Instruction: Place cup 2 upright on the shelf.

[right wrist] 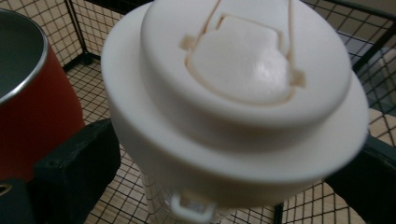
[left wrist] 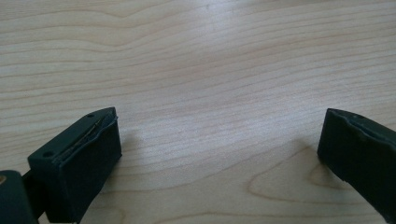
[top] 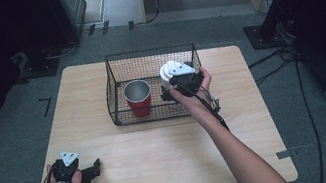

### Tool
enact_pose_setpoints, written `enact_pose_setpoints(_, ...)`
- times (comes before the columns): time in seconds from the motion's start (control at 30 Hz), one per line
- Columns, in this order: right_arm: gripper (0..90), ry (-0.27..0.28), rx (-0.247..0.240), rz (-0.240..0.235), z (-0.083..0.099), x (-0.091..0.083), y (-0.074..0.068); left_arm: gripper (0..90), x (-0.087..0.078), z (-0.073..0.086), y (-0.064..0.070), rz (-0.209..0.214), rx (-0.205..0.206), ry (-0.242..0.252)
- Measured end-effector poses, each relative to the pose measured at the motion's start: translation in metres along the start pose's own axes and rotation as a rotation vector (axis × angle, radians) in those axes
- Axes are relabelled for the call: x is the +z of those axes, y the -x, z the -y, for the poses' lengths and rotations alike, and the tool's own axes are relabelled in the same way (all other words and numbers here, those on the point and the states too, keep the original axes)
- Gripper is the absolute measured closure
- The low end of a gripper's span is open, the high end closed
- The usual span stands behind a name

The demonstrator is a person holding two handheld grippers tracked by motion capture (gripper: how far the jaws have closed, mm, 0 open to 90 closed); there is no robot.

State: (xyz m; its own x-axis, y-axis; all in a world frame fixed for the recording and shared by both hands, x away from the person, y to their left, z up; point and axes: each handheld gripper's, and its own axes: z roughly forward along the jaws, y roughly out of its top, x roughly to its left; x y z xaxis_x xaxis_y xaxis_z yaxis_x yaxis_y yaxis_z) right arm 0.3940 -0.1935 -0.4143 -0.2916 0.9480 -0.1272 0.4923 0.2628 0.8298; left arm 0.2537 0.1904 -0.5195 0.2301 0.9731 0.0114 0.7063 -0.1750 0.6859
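The right claw point(top: 171, 90) was closed on a white lidded bottle point(right wrist: 233, 107), its two black jaws pressed against the bottle just under the wide lid, one on each side. In the right gripper view the lid tilted toward the camera, with a flip tab moulded into its top and a small clasp at its lower edge. The claw held the bottle inside the black wire basket point(top: 114, 85), on its right half, above the mesh floor. Just beside it, in the left half of the basket, a red cup point(top: 138, 97) with a steel inner wall stood upright, apart from the bottle. The basket sat on the far middle of the wooden desk point(top: 161, 147).

The left claw point(top: 94, 166) lay near the front left corner of the desk, resting low over the wood, jaws spread wide with nothing between them.
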Motion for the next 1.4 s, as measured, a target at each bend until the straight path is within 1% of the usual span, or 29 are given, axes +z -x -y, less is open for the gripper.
enact_pose_setpoints(0.03,2.1,0.007,-0.004,0.008,0.001,-0.001,-0.001,0.0,0.000,0.000,0.000,0.000,0.000,0.000)
enact_pose_setpoints(0.13,2.1,0.022,-0.040,0.034,0.005,-0.004,-0.004,0.0,0.000,0.000,0.000,0.000,0.000,0.000)
enact_pose_setpoints(0.23,2.1,0.036,-0.035,0.043,0.007,-0.007,-0.006,0.0,0.000,0.000,0.000,0.000,0.000,0.000)
enact_pose_setpoints(0.53,2.1,0.060,-0.023,0.033,0.011,-0.017,-0.005,0.0,0.000,0.000,0.000,0.000,0.000,0.000)
enact_pose_setpoints(0.6,2.1,0.065,-0.031,0.042,0.012,-0.019,-0.006,0.0,0.000,0.000,0.000,0.000,0.000,0.000)
enact_pose_setpoints(0.77,2.1,0.074,-0.043,0.046,0.014,-0.023,-0.006,0.0,0.000,0.000,0.000,0.000,0.001,0.000)
enact_pose_setpoints(0.97,2.1,0.087,-0.032,0.044,0.018,-0.027,-0.001,0.0,0.000,0.000,0.000,0.000,0.000,0.000)
enact_pose_setpoints(1.17,2.1,0.111,-0.047,0.042,0.023,-0.035,0.001,0.0,0.000,0.000,0.000,0.000,0.000,0.001)
enact_pose_setpoints(1.4,2.1,0.144,-0.043,0.031,0.030,-0.047,0.007,0.0,0.000,0.000,0.000,0.000,0.000,0.000)
